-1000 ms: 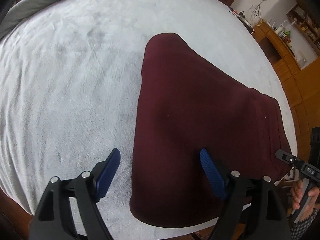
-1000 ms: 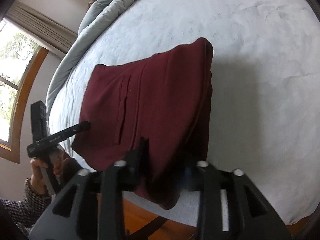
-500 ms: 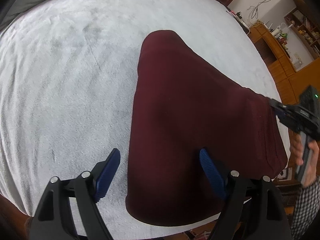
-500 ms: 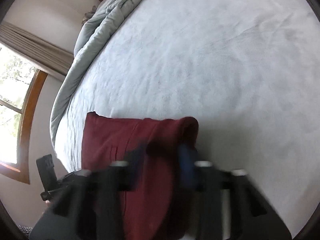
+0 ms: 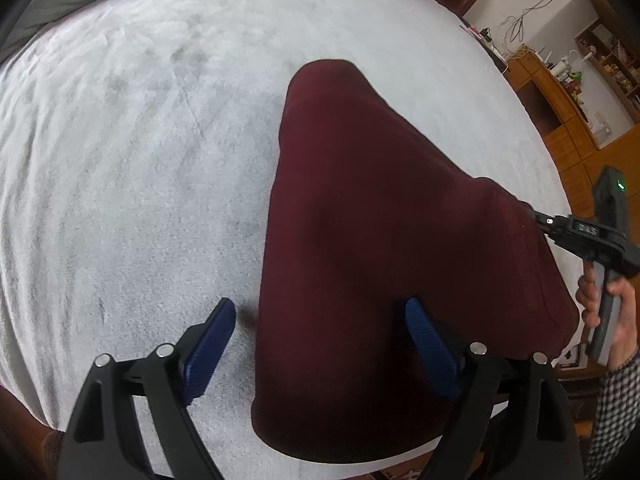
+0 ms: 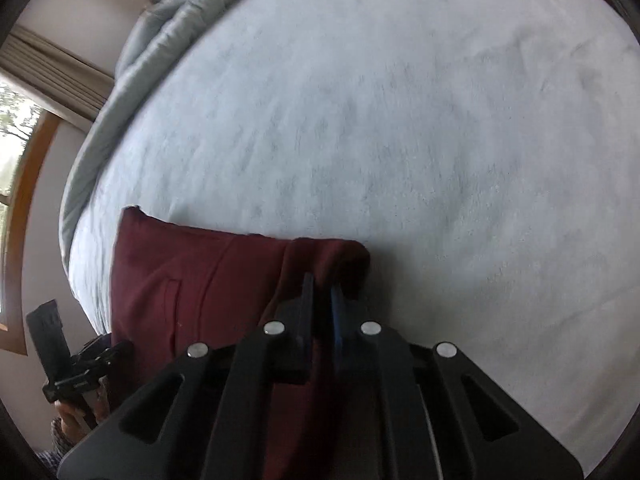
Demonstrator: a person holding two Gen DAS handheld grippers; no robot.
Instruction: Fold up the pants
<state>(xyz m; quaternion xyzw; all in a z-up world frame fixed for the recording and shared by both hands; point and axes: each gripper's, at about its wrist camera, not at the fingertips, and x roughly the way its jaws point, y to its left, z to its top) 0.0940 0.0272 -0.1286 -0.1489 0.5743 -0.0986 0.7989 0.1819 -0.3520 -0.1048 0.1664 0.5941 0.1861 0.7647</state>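
The dark red pants [image 5: 380, 220] lie folded on the white bed [image 5: 140, 140], near its front edge. My left gripper [image 5: 320, 316] is open; its blue fingers straddle the near left edge of the pants just above them. My right gripper [image 6: 322, 284] is shut on the right edge of the pants [image 6: 200, 280] and lifts that edge slightly. It shows in the left wrist view [image 5: 536, 216] at the pants' right side, held by a hand. The left gripper shows in the right wrist view [image 6: 124, 346] at the lower left.
A grey duvet [image 6: 160, 40] is bunched along the far side of the bed. Wooden cabinets and shelves [image 5: 568, 92] stand beyond the bed's right side. A window with curtain [image 6: 24, 140] is at the left. The bed's front edge [image 5: 200, 456] is close below my grippers.
My right gripper has closed on the pants' right edge and risen with it, tilting its view toward the bed. The left gripper has stayed open over the near edge.
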